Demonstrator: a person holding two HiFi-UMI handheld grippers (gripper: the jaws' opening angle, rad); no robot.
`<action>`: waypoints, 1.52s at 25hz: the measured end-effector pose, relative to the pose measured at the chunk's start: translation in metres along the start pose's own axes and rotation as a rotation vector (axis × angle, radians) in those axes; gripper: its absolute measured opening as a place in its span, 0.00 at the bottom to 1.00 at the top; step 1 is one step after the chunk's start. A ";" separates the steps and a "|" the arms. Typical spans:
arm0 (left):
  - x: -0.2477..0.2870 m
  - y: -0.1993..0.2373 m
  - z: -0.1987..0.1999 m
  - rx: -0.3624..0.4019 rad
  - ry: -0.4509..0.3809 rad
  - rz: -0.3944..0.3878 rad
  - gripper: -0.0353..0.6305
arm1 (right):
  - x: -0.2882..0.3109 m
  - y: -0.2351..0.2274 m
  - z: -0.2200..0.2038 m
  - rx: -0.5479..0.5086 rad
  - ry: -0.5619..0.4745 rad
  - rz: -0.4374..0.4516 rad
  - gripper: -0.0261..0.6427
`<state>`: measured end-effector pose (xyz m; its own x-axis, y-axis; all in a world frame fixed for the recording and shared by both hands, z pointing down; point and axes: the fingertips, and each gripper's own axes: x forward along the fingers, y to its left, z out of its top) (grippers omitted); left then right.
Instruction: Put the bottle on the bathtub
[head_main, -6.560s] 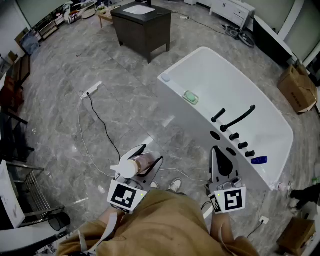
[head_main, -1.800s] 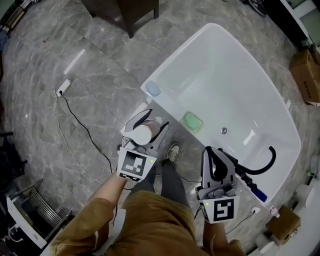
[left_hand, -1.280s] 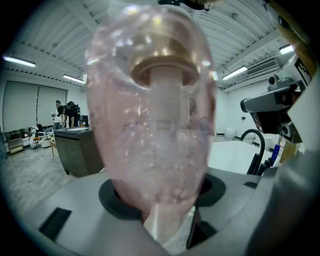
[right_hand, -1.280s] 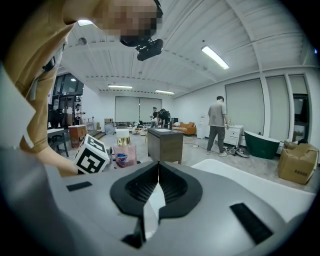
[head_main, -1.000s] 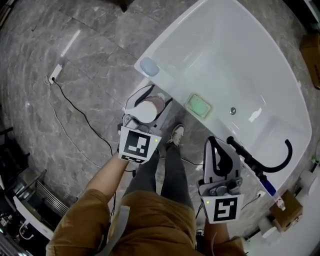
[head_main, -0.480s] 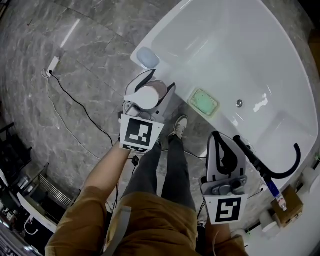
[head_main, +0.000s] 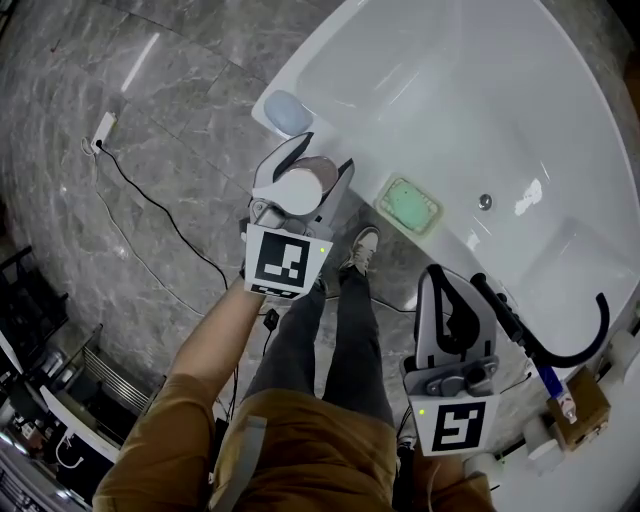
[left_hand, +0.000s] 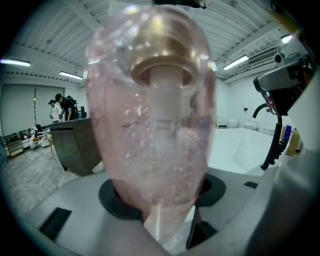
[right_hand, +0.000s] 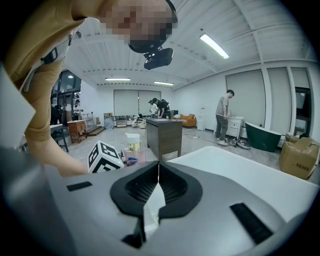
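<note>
A clear pink pump bottle (head_main: 303, 183) with a gold collar and white pump is clamped upright in my left gripper (head_main: 322, 156). It hangs just outside the white bathtub's rim (head_main: 345, 150), between a blue soap (head_main: 288, 112) and a green soap dish (head_main: 412, 205). In the left gripper view the bottle (left_hand: 152, 115) fills the frame, with the tub (left_hand: 240, 145) behind it. My right gripper (head_main: 438, 274) is shut and empty, near the black faucet (head_main: 575, 345). The right gripper view shows its jaws (right_hand: 158, 172) pressed together, with the bottle (right_hand: 132, 147) and the tub (right_hand: 240, 170) beyond them.
A power strip (head_main: 103, 130) and its black cable lie on the grey marble floor at left. My shoe (head_main: 362, 246) stands beside the tub. A blue bottle (head_main: 546, 380) sits by the faucet. A dark cabinet (right_hand: 164, 135) and several people are farther back in the room.
I have walked up beside the bathtub. My left gripper has carried the bottle closer to the rim, near the blue soap. The right gripper stays shut and low.
</note>
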<state>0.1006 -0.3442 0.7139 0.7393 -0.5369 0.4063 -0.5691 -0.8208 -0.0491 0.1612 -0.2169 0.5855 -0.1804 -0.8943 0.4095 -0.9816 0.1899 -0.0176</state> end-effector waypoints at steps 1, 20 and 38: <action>0.003 -0.001 -0.002 0.001 0.001 -0.001 0.42 | 0.000 -0.001 -0.001 0.001 0.003 0.000 0.05; 0.040 -0.002 -0.019 -0.013 -0.003 0.013 0.42 | 0.011 -0.022 -0.014 0.006 0.037 0.015 0.05; 0.036 0.001 -0.014 -0.047 -0.068 0.046 0.47 | 0.009 -0.026 -0.015 0.013 0.026 0.021 0.05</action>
<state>0.1213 -0.3617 0.7408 0.7338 -0.5873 0.3414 -0.6183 -0.7856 -0.0226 0.1862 -0.2235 0.6034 -0.1999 -0.8794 0.4322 -0.9783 0.2034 -0.0388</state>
